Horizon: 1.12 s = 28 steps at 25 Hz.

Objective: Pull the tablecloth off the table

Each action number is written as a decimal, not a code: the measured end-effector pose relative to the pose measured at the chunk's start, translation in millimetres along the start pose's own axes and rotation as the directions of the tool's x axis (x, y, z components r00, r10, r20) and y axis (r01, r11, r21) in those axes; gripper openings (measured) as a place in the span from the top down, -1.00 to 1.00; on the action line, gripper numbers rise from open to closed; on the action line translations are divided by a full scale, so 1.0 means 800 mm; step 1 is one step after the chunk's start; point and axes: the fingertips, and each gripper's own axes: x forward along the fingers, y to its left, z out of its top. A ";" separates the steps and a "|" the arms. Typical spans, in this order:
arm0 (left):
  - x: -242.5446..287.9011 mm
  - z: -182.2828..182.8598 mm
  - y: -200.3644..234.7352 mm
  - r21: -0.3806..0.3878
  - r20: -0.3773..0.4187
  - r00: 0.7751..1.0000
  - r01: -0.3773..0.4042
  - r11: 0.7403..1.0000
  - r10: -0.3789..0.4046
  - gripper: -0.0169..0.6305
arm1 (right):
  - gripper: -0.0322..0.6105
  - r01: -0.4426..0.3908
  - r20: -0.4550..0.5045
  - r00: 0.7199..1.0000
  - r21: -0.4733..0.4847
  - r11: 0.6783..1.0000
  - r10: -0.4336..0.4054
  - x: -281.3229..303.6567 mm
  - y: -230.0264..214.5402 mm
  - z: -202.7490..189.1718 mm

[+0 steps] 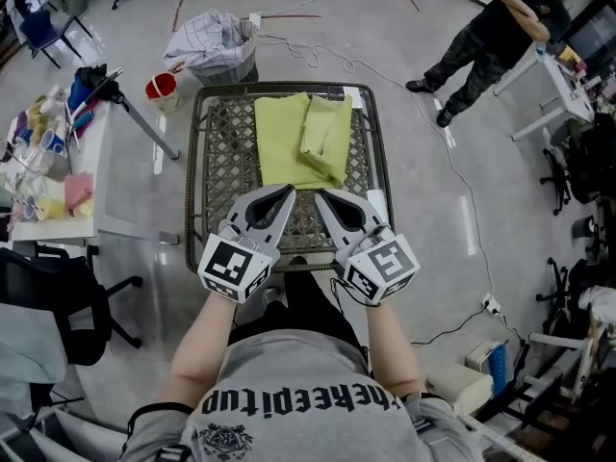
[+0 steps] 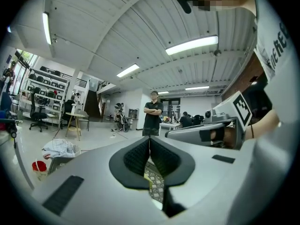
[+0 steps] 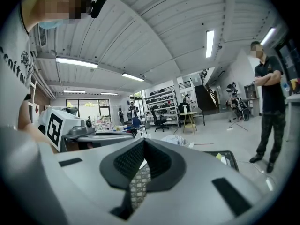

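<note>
The yellow-green tablecloth (image 1: 301, 138) lies folded on the far half of a small table with a lattice top (image 1: 219, 152). My left gripper (image 1: 289, 192) and right gripper (image 1: 320, 196) hover side by side over the table's near half, tips almost together, just short of the cloth's near edge. Both are shut with nothing between the pads. In the left gripper view the left gripper (image 2: 149, 139) has its jaws pressed together, with a strip of lattice (image 2: 157, 184) below. The right gripper view shows the right gripper (image 3: 144, 142) the same way, above lattice (image 3: 139, 184).
A person (image 1: 491, 27) stands with arms crossed at the far right. A basket with crumpled cloth (image 1: 217, 46) and a red cup (image 1: 164, 87) sit beyond the table. A white side table (image 1: 58, 181) with cups stands at left, beside an office chair (image 1: 58, 296). Cables run across the floor.
</note>
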 end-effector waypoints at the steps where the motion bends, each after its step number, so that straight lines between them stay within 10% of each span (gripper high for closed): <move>1: -0.002 0.003 -0.001 0.001 0.005 1.000 0.001 1.000 -0.001 0.90 | 0.87 -0.001 0.006 1.000 0.001 1.000 0.001 -0.001 0.002 0.003; 28: -0.016 0.028 0.003 -0.012 0.052 0.999 0.012 1.000 -0.011 0.90 | 0.87 -0.028 0.048 0.998 -0.019 0.999 0.029 0.008 0.028 0.026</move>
